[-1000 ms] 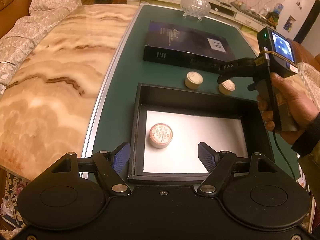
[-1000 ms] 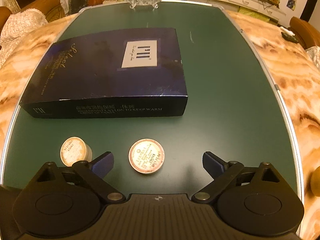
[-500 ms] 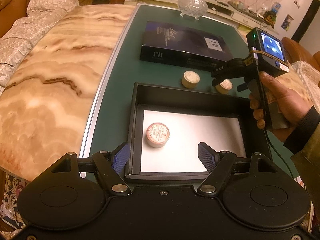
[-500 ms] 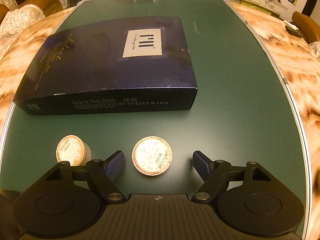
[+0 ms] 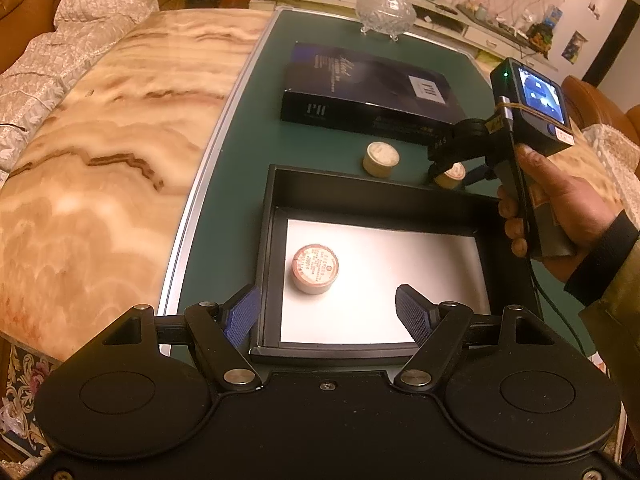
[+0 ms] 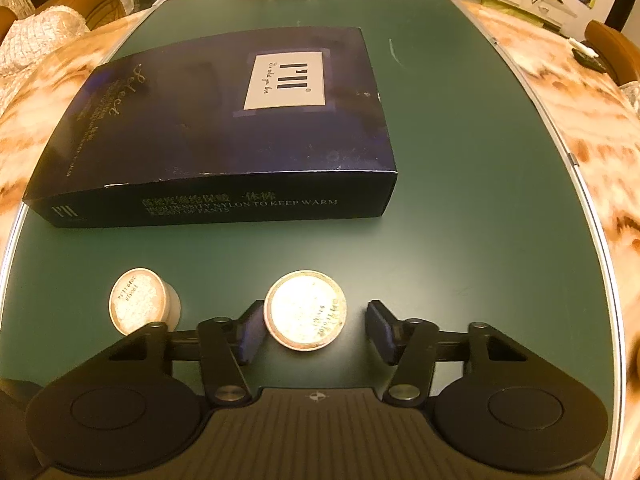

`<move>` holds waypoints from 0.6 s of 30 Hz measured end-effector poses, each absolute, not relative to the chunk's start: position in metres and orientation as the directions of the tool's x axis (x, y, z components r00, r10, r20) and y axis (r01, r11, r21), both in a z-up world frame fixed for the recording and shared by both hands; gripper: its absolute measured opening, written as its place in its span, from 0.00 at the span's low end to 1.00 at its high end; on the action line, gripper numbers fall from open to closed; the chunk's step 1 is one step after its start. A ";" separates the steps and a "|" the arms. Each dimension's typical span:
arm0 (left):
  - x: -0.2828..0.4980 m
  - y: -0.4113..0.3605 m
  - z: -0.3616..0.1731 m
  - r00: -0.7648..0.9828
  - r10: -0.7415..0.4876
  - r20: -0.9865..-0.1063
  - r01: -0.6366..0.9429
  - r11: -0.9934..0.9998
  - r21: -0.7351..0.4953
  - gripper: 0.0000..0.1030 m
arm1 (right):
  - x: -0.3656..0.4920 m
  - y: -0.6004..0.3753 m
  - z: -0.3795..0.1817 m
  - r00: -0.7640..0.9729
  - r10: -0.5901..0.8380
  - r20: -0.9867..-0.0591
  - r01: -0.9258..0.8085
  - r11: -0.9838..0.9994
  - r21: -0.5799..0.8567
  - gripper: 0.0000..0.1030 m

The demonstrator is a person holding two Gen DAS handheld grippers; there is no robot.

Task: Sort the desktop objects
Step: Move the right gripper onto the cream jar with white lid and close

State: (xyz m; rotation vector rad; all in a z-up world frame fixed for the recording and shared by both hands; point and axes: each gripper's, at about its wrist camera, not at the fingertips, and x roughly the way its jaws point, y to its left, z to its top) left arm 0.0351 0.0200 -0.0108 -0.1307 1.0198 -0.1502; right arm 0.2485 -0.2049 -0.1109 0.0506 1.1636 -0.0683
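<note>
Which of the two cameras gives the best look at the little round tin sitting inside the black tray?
The left wrist view: the round tin lies in plain sight on the black tray's white floor. The right wrist view misses it entirely, showing only two other tins on the green table.

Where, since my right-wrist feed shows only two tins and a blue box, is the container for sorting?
Observer: A black tray sits just behind your right gripper, on the person's side of the tins.
Operator: Anything in it?
Observer: One round tin, on the left of its white floor.
Operator: And the other gripper?
Observer: The left gripper hovers open over the tray's near edge, holding nothing.
</note>
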 end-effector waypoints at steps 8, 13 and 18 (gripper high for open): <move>0.034 0.020 -0.011 0.513 -0.189 -0.837 0.068 0.981 -0.180 0.72 | 0.249 -0.204 -0.112 0.396 -0.027 -0.918 0.071 0.997 0.002 0.44; 0.034 0.021 -0.012 0.513 -0.188 -0.838 0.066 0.981 -0.180 0.72 | 0.249 -0.206 -0.112 0.397 -0.025 -0.918 0.071 0.997 0.004 0.43; 0.034 0.021 -0.011 0.515 -0.188 -0.836 0.067 0.981 -0.180 0.72 | 0.247 -0.204 -0.111 0.401 -0.025 -0.916 0.066 0.998 0.002 0.43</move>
